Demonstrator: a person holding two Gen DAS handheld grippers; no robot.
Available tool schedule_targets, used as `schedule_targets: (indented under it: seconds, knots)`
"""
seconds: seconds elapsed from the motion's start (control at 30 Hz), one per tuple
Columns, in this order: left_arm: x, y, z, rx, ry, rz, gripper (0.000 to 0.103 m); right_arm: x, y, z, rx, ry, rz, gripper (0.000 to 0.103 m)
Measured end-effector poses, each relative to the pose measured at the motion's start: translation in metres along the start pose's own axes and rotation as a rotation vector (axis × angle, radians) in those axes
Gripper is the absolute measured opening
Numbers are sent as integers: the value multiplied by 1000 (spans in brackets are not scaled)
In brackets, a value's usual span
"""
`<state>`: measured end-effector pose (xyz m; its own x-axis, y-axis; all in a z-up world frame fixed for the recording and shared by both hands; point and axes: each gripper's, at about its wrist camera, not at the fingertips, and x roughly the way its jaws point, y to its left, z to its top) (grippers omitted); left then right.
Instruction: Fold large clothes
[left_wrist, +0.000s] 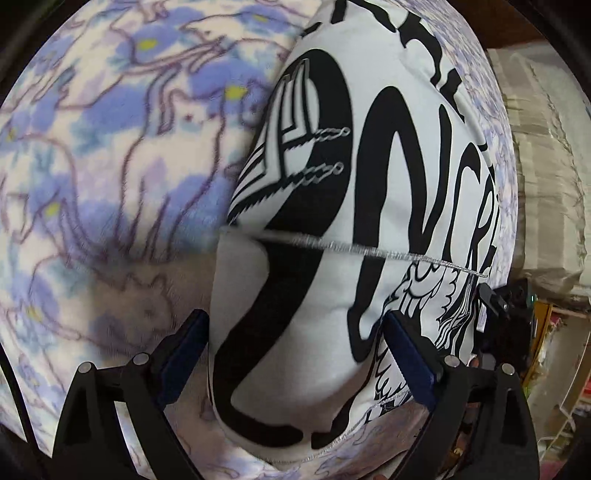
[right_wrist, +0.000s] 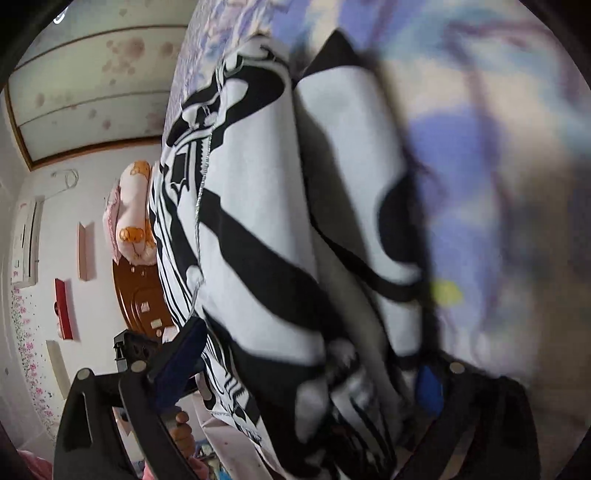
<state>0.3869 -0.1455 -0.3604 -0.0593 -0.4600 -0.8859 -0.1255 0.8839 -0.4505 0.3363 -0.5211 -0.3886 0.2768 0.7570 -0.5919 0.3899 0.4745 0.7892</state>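
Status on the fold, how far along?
Done: the black-and-white printed garment lies doubled on the floral blanket, one layer edge across it. In hand: nothing gripped; left gripper and right gripper both stand open with cloth between the fingers. Left: any further fold; the full garment isn't visible.

garment (left_wrist: 388, 206): white, black print | blanket (left_wrist: 110, 166): white, blue-purple floral

Both the left gripper (left_wrist: 295, 354) and the right gripper (right_wrist: 306, 365) point downward, jaws spread wide.
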Motion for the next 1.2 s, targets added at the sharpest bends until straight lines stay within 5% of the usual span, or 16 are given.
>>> schedule_targets:
  seconds: [0.17, 0.47, 0.67, 1.07, 1.2]
  knots:
    - [8, 1, 13, 48, 11, -26, 99, 12, 6, 14, -11, 70, 9, 99]
    - [25, 10, 33, 50, 23, -127, 103, 19, 24, 7, -116, 53, -49, 97]
    - [33, 16, 30, 26, 6, -173, 103, 11, 23, -1, -141, 0, -84, 77]
    - [26, -16, 14, 21, -51, 3, 78, 1, 60, -35, -171, -134, -150, 34]
    - [23, -24, 6, 4, -31, 55, 69, 1, 79, -62, -180, -183, -203, 30]
